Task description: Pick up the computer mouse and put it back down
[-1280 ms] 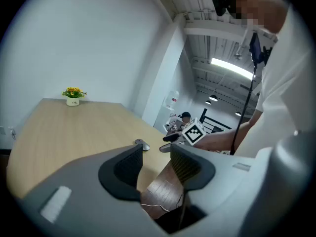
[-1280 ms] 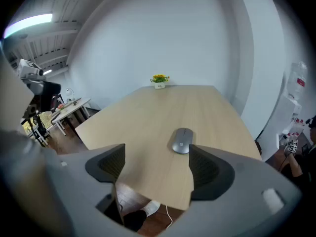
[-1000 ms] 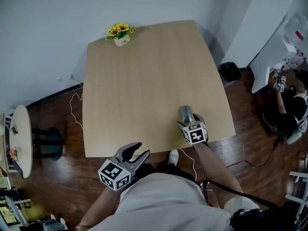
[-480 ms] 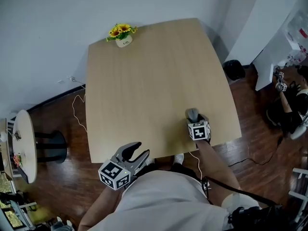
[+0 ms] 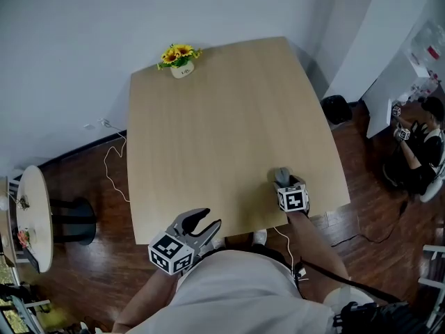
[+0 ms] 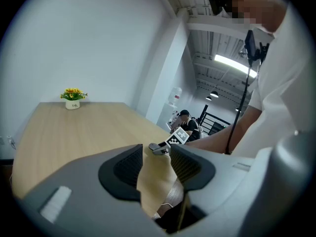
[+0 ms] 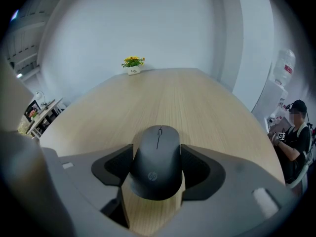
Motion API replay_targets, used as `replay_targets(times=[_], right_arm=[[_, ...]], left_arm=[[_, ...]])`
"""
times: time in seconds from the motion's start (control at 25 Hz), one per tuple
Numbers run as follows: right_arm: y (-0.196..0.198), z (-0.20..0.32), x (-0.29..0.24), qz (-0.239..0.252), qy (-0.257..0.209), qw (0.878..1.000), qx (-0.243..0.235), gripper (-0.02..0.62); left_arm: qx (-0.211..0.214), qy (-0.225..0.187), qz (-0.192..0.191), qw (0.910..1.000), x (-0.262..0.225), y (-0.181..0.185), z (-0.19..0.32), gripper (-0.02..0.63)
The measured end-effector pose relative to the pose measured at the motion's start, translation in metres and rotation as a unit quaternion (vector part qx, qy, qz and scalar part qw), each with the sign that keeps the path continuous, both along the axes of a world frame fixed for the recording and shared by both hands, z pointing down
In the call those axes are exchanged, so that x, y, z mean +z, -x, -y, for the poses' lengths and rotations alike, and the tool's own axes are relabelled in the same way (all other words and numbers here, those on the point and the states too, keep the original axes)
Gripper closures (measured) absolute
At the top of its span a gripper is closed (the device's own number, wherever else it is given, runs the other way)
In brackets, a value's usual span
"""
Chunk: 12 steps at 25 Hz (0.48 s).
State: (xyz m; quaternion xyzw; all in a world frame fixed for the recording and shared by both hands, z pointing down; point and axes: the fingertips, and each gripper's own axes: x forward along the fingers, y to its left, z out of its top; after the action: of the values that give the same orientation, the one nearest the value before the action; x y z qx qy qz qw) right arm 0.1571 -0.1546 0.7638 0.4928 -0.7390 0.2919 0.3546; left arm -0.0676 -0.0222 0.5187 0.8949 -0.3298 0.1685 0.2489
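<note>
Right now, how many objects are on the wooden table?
2. The computer mouse lies near the table's near right corner, gripped by the right claw; the flower pot stands at the far edge. Nothing else shows.

head view: the right tool (image 5: 283, 181) hides most of the mouse (image 5: 280, 173) by the bench's (image 5: 208, 138) front edge; the flowerpot's (image 5: 182, 70) label is too small to read.

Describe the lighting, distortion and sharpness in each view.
Head view: soft, even light; the table edges bow from the wide lens. Left gripper view: fisheye circle with black corners; a ceiling lamp glares white. Right gripper view: same fisheye frame; the computer mouse is sharp, the wall behind washed pale.
</note>
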Motion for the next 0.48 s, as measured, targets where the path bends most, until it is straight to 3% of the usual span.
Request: replay_targets(times=[0.48], right_arm=[[0.029, -0.051, -0.099, 0.064, -0.041, 0.997, -0.016, 0.295]], left_arm=[[0.025, -0.016, -0.013, 0.9995, -0.005, 0.006, 0.006, 0.460]])
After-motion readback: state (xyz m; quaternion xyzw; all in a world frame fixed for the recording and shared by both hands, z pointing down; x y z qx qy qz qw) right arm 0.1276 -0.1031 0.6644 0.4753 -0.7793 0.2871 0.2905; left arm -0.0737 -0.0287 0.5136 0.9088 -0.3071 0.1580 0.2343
